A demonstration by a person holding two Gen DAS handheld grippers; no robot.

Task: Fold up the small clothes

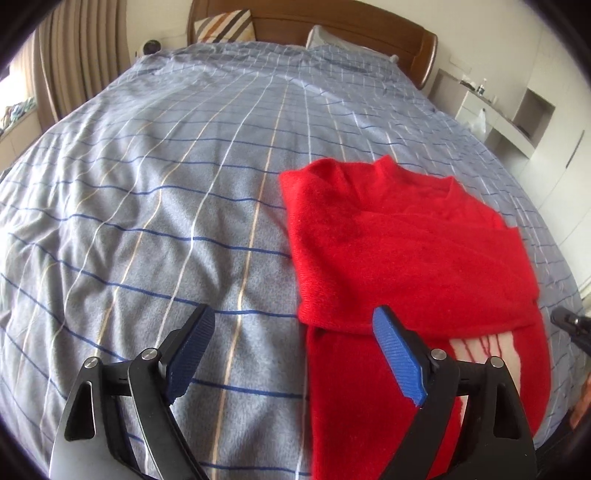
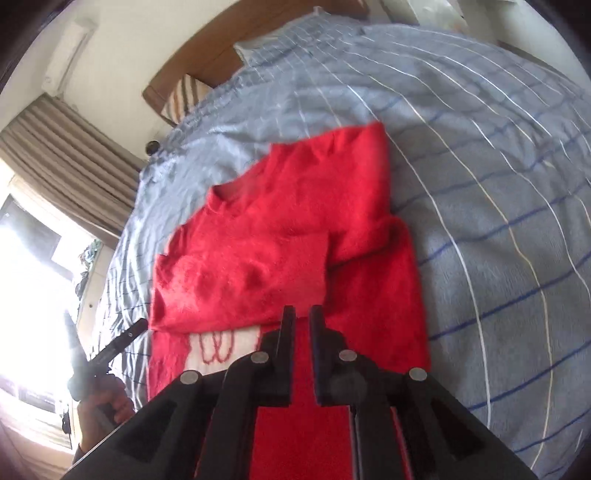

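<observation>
1. My left tongs (image 1: 295, 354) are spread wide, the two blue pads (image 1: 397, 356) well apart, with nothing between them but bedcover and the near edge of the red sweater (image 1: 406, 251).
2. The left pad hangs over the bare bedcover (image 1: 166, 206); the right pad sits over the sweater's lower part, and I cannot tell whether it touches the wool.
3. My right tongs (image 2: 302, 325) are nearly pressed together, only a narrow slit left between the black fingers (image 2: 286, 354). I see red wool through the slit, but nothing is pinched between the tips.
4. The sweater lies on the bed, on the grey-blue checked cover, partly folded: both sleeves are turned in across the chest, one lying over the other, with the collar pointing toward the headboard (image 1: 332, 22).
5. Below the folded sleeves a pale patch with red stitching (image 2: 221, 343) shows on the sweater's front, and the lower body runs on toward me under both tongs.
6. From the right wrist view, my left hand (image 2: 107, 406) and its tool show at the lower left, just beside the sweater's edge, against a very bright window (image 2: 33, 295).
7. A striped pillow (image 1: 225, 26) leans at the headboard and a white pillow (image 1: 332, 38) lies beside it, both well apart from the sweater.
8. Curtains (image 1: 74, 51) hang to the left of the bed, and white shelves (image 1: 517, 118) stand to its right.
</observation>
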